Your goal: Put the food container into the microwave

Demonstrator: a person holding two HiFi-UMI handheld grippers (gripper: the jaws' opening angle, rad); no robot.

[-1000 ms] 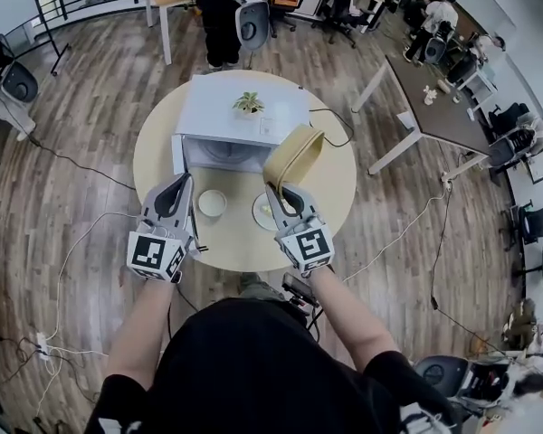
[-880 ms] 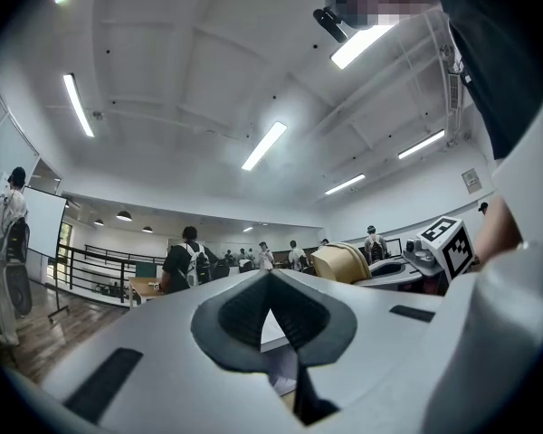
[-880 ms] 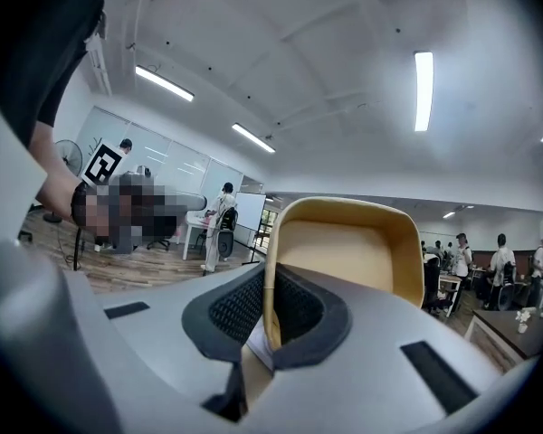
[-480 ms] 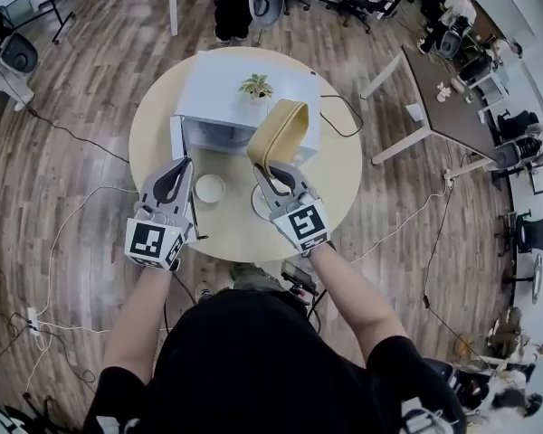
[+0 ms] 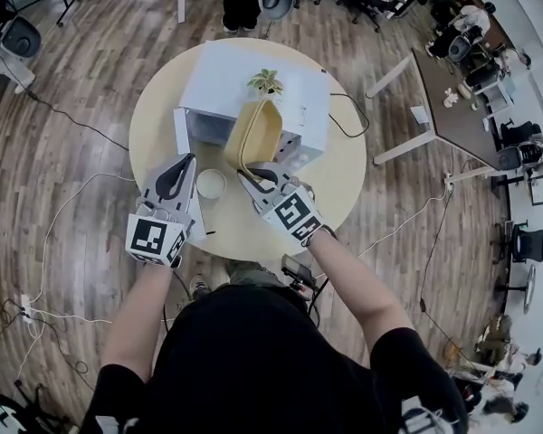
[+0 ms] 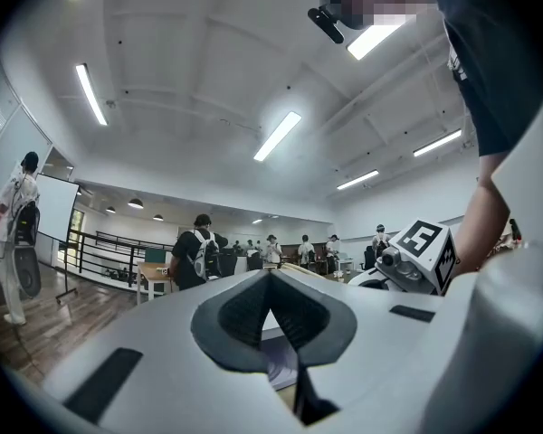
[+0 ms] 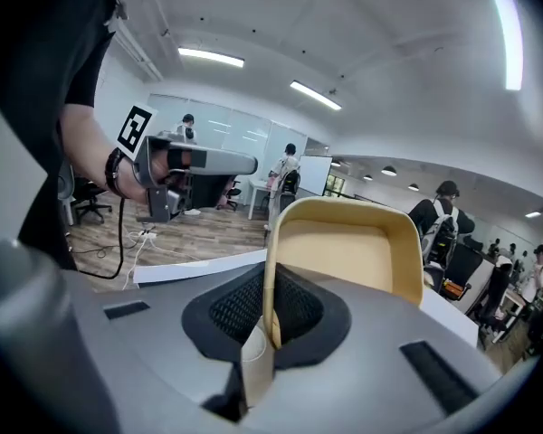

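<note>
A tan, open food container [image 5: 252,134] hangs tilted on its side in front of the open cavity of the white microwave [image 5: 253,70]. My right gripper [image 5: 246,173] is shut on the container's near rim. In the right gripper view the container [image 7: 344,251] stands up just beyond the jaws, its rim pinched between the pads [image 7: 270,287]. The microwave door [image 5: 179,136] is swung open to the left. My left gripper [image 5: 183,165] hovers at the table's left front, near the door, shut with nothing in it; its pads meet in the left gripper view [image 6: 273,283].
A small potted plant [image 5: 266,82] stands on top of the microwave. A small white dish [image 5: 211,184] lies on the round wooden table [image 5: 344,188] between the grippers. A black cable [image 5: 348,116] runs off the microwave's right side. Desks, chairs and people fill the room beyond.
My right gripper has carried the container left and forward, from the microwave's right front to in front of the open cavity. The left gripper has hardly moved.
</note>
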